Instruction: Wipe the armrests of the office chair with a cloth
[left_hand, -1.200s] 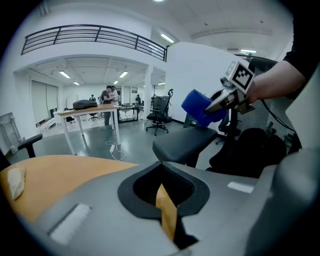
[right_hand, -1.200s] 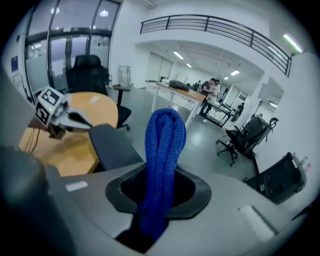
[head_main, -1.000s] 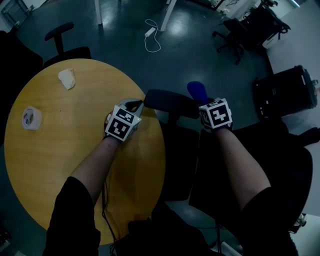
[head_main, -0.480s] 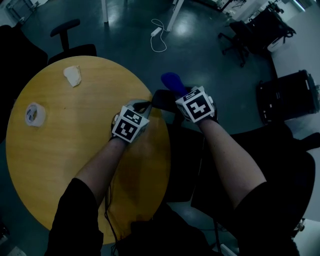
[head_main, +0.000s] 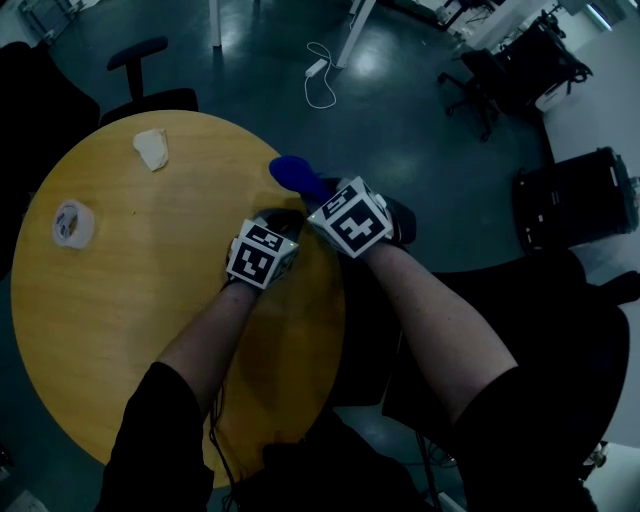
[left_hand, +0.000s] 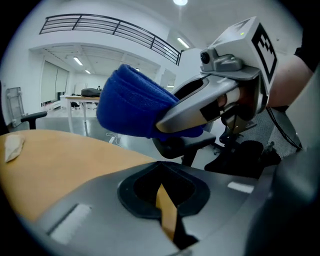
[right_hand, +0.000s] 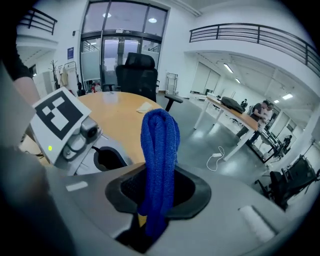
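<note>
A blue cloth (head_main: 293, 172) (right_hand: 160, 145) is folded and pinched in my right gripper (head_main: 318, 195) (right_hand: 158, 169), which is shut on it. In the head view the cloth hangs over the edge of the round yellow table (head_main: 120, 300). The black armrest (head_main: 400, 213) (left_hand: 187, 146) of the office chair is mostly hidden under the right gripper's marker cube. In the left gripper view the cloth (left_hand: 132, 107) hangs just above the armrest's near end. My left gripper (head_main: 283, 217) (left_hand: 161, 164) rests at the table's edge beside the armrest, shut with nothing in it.
A crumpled white wad (head_main: 152, 148) and a tape roll (head_main: 73, 222) lie on the table's far left. The office chair's black seat (head_main: 560, 330) is at my right. Another black chair (head_main: 140, 60) stands behind the table. A cable (head_main: 318, 75) lies on the floor.
My right gripper has carried the blue cloth leftward along the armrest, from its right end to over the table's edge. The left gripper has barely moved.
</note>
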